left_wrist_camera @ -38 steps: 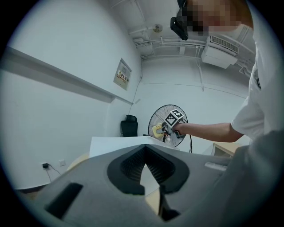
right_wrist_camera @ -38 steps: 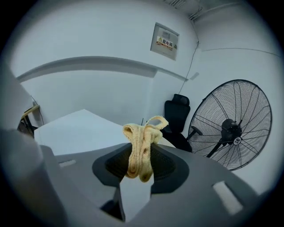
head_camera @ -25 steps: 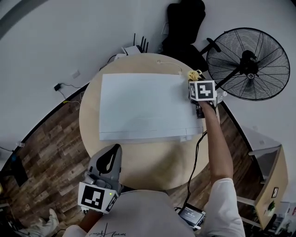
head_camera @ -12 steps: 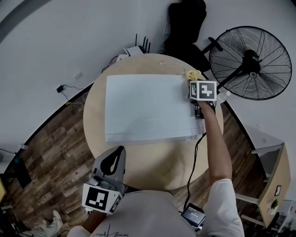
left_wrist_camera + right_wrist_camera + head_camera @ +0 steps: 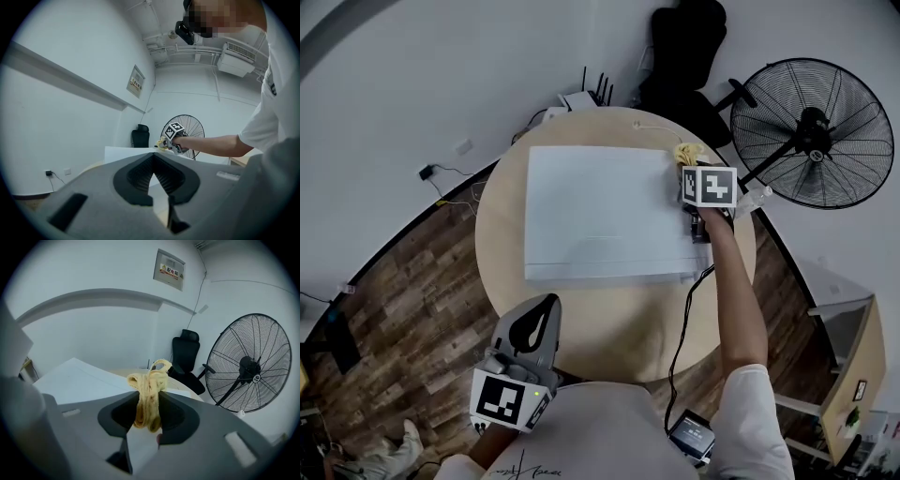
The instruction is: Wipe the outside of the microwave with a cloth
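Up at the far right corner of the microwave (image 5: 605, 211), the right claw (image 5: 689, 161) is clamped on a bunched yellow cloth (image 5: 687, 150). The right gripper view confirms it: the jaws pinch the cloth (image 5: 149, 397) at its middle, loops sticking up above the right claw (image 5: 149, 411). I can't tell whether cloth and casing are touching. Here's what matters: the white box lies to the left of that claw, its long axis running left to right across the round surface (image 5: 609, 323). So the top panel stretches away leftward from the cloth, and a sweep that way looks like the natural move.

The right arm is clearly the nearer one. The left claw (image 5: 532, 323) hangs low by the person's body, well apart from the microwave, with its jaws drawn together on nothing, as the left gripper view shows (image 5: 153, 159).

Nothing sits on the top panel. A black cable (image 5: 684, 328) trails off the surface's right edge under the forearm, and it could snag. The fan (image 5: 811, 131) and the chair (image 5: 684, 47) stand beyond the surface, clear of the work.
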Demonstrator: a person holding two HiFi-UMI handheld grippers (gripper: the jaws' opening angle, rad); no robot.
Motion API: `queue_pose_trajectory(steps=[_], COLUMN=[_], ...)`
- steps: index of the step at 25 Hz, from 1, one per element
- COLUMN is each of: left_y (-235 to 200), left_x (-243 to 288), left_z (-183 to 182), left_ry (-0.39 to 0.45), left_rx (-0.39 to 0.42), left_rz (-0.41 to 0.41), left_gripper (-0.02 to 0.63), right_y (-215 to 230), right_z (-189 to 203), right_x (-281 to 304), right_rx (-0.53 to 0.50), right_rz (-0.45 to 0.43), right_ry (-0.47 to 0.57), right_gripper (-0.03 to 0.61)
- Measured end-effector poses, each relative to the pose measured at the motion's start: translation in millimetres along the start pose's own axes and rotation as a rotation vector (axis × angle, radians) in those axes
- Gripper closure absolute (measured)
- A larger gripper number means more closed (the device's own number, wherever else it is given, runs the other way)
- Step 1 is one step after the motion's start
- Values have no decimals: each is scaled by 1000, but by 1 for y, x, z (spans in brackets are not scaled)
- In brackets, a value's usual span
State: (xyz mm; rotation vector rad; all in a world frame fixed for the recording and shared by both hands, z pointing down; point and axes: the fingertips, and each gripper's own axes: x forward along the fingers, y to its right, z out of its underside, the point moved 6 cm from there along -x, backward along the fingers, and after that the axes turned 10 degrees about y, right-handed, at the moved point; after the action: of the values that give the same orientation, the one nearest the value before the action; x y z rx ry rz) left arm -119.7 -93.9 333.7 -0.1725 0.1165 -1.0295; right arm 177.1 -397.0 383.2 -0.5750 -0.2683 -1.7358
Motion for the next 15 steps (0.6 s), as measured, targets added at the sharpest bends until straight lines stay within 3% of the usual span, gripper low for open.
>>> queue_pose_trajectory(steps=[15], left_y=[1], left_x=[-34], left_z=[-2], left_ry=[18], left_rx=[-10], left_rz=[-27], left_gripper=[621], right_y=[-62], right_z=[-8], right_x=[-1], right_rx=[-10], right_rz=[-71], right_ry=[21], right_gripper=[449])
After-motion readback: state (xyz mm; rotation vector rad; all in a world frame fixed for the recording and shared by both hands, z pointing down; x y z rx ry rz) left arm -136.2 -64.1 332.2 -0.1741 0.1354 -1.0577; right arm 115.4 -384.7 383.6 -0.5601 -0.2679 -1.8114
